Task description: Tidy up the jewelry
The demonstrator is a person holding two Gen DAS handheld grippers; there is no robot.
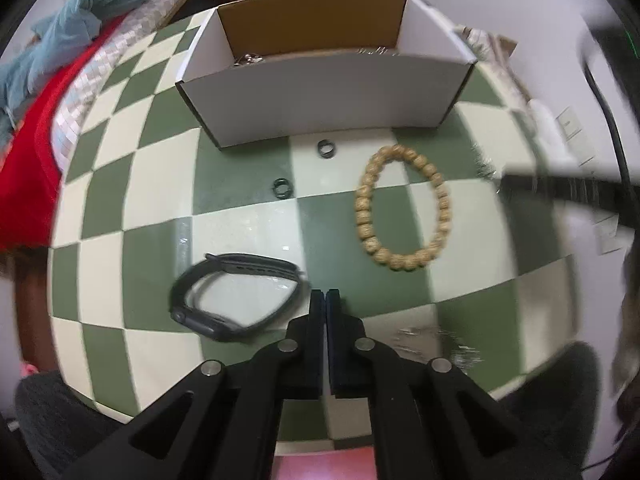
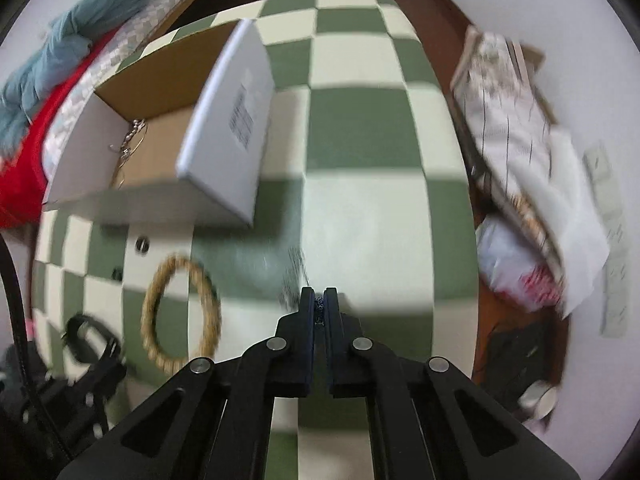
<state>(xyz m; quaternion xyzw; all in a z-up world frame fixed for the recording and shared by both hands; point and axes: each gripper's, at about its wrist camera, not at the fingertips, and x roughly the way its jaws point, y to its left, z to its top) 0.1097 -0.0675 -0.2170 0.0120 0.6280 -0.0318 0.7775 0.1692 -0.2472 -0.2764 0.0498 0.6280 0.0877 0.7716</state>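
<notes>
- Far left, a red blanket (image 1: 24, 168) and a blue-grey cloth (image 1: 80, 12) lie heaped past the edge of the green-and-cream checked table (image 1: 240, 232).
- A black wristband (image 1: 236, 296) lies on the table just left of the left gripper (image 1: 325, 293), whose jaws are pressed together with nothing between them.
- At the back stands an open white cardboard box (image 1: 328, 96); a silvery chain (image 2: 130, 136) rests inside at its left end.
- In front of the box, two small dark rings lie apart on the cloth: one (image 1: 283, 188) further left, the other (image 1: 326, 148) close to the box wall.
- Right of the rings sits a tan beaded bracelet (image 1: 402, 208), laid out in an oval, untouched.
- Further right, the right gripper (image 2: 319, 304) points down at the table, its jaws nearly closed on a small dark, speckled bit of jewelry (image 2: 319, 303); what it is exactly I can't make out through the blur.
- Off the table's right edge, patterned fabric and bags (image 2: 520, 152) are piled.
</notes>
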